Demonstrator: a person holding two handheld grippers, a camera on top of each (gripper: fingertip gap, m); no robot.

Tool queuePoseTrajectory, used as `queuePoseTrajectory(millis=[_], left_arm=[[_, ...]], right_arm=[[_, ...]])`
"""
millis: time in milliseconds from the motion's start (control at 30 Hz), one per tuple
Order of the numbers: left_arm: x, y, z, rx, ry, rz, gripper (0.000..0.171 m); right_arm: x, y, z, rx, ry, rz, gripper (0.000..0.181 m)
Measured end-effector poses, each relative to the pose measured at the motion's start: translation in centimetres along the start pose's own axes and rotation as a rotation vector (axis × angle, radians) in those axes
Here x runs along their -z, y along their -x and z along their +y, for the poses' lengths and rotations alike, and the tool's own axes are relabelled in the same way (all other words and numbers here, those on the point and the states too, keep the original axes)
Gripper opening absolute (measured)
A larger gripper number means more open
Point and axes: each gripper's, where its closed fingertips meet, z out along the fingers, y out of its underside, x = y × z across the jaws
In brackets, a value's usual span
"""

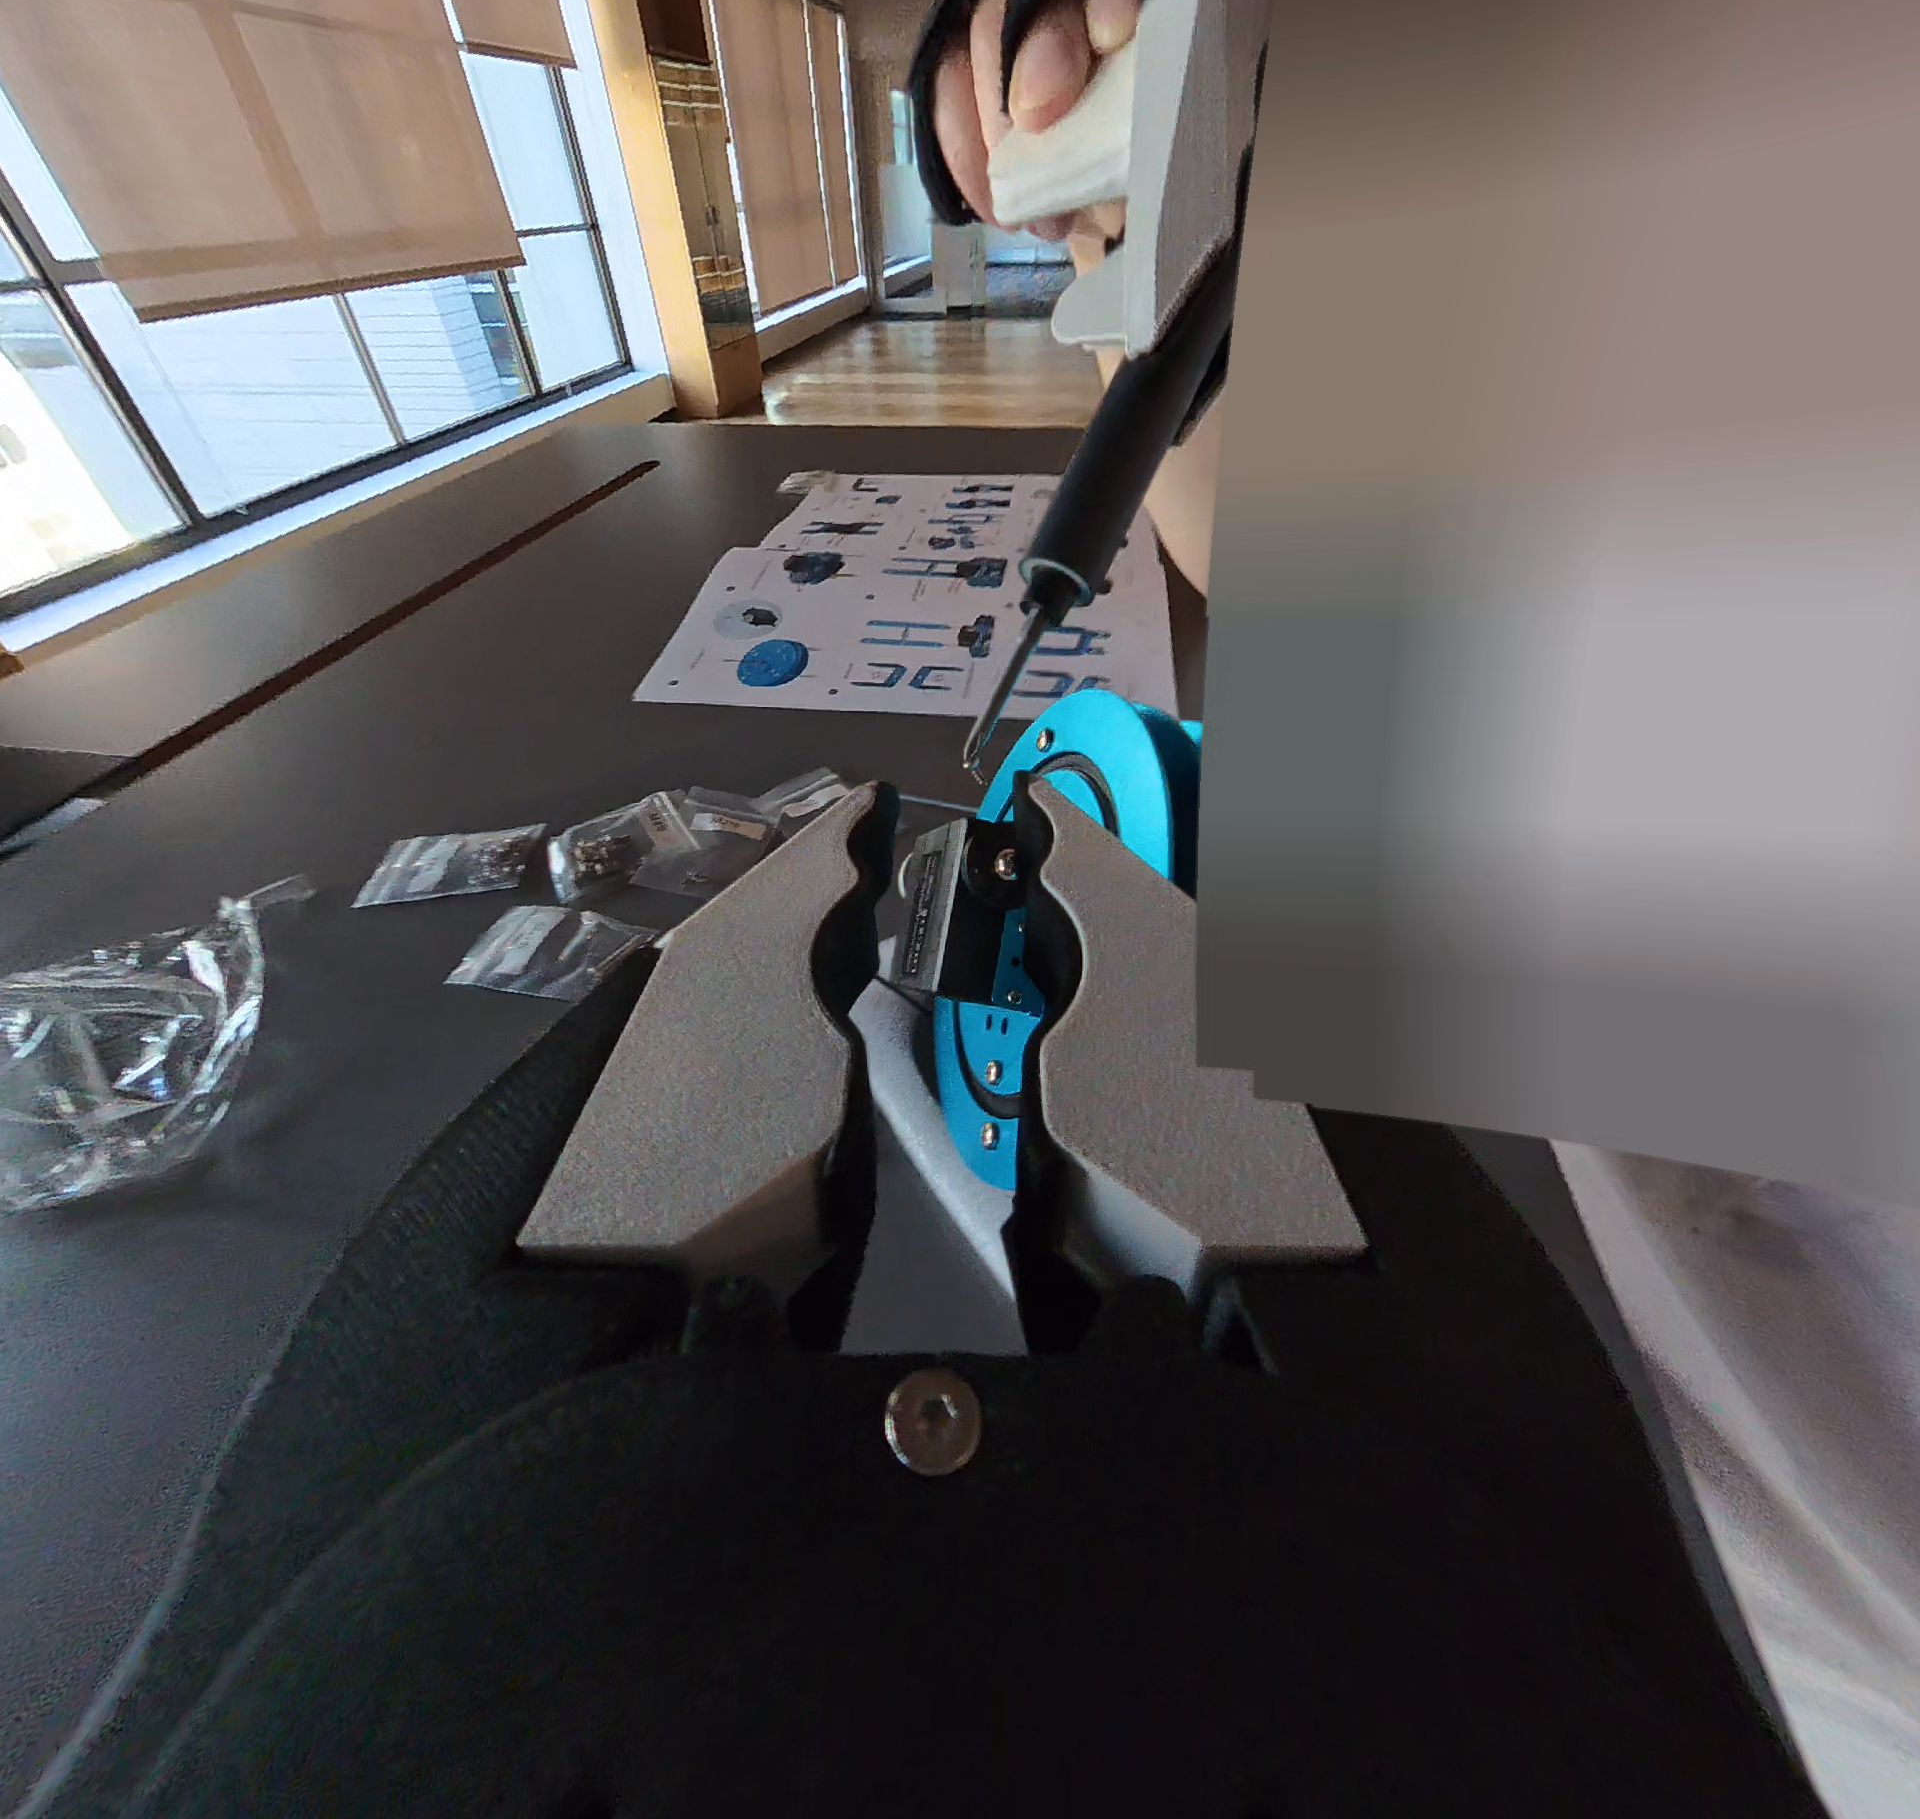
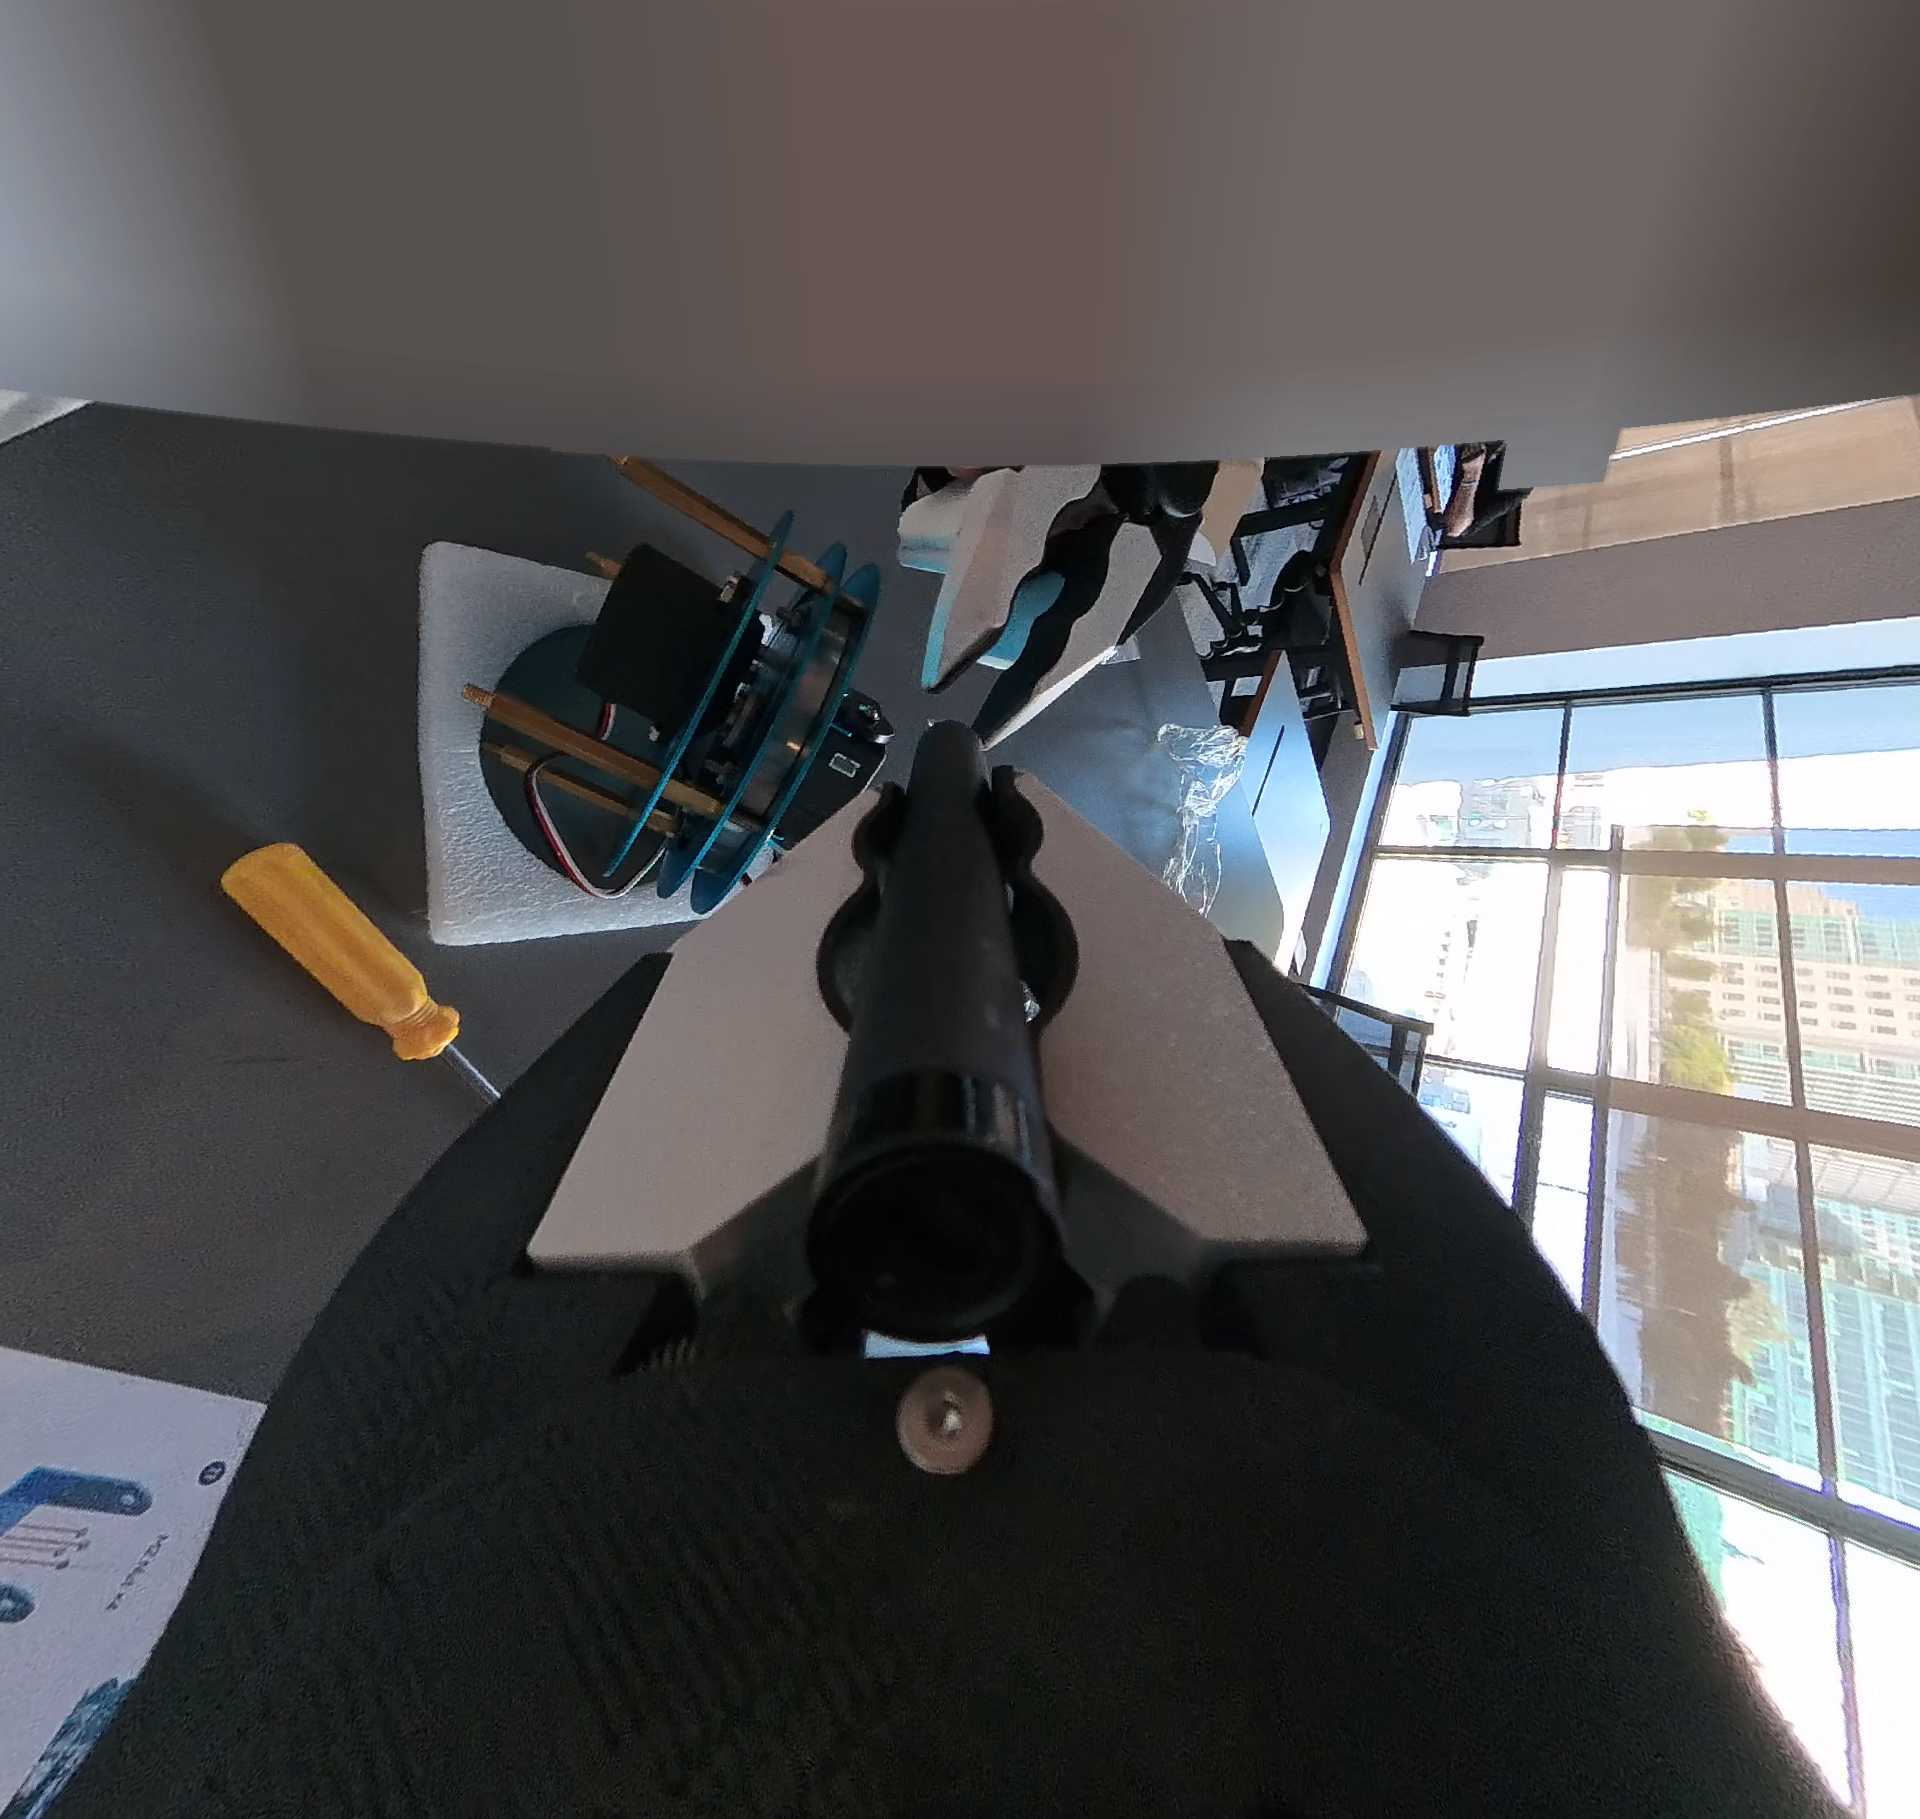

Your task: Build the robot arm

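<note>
My left gripper (image 1: 951, 813) is shut on a blue disc assembly (image 1: 1122, 761) with a black servo, gripping it at the servo end. In the right wrist view the assembly (image 2: 727, 709) shows stacked blue discs, brass standoffs and wires, and lies on a white foam block (image 2: 468, 626). My right gripper (image 2: 945, 803) is shut on a black powered screwdriver (image 2: 935, 990) that lies along its fingers. In the left wrist view the screwdriver (image 1: 1112, 481) slants down from the upper right, its thin bit tip just off the blue disc's rim. The left gripper (image 2: 961, 704) shows beyond it.
Printed instruction sheets (image 1: 894, 616) lie on the dark table (image 1: 416, 647) behind the assembly. Several small bags of hardware (image 1: 582, 865) and crumpled clear plastic (image 1: 114, 1031) lie to the left. A yellow-handled screwdriver (image 2: 332, 948) lies beside the foam block. Windows run along the far side. The left gripper's tips are roughly 8 cm from the right gripper's.
</note>
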Motion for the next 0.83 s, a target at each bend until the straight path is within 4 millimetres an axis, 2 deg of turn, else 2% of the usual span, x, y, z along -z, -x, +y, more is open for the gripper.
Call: queuePoseTrajectory(millis=[33,200,333,667,833], left_arm=[[0.01,-0.06,-0.13,0.027,-0.012,0.016,0.018],[-0.08,-0.09,-0.43,0.15,-0.047,0.079,0.014],[-0.04,-0.17,-0.64,0.185,-0.067,0.107,0.01],[-0.11,-0.66,-0.84,0.169,-0.083,0.132,0.0],[0.07,-0.67,-0.8,0.094,-0.079,0.107,0.0]], right_arm=[[0.03,-0.09,-0.05,-0.002,-0.003,0.005,0.016],[0.11,-0.51,-0.4,0.014,-0.017,0.032,0.016],[0.01,-0.58,-0.48,0.023,-0.018,0.038,0.016],[0.15,-0.78,-0.51,0.018,-0.027,0.047,0.016],[0.46,-0.75,-0.38,-0.031,-0.05,0.024,0.016]])
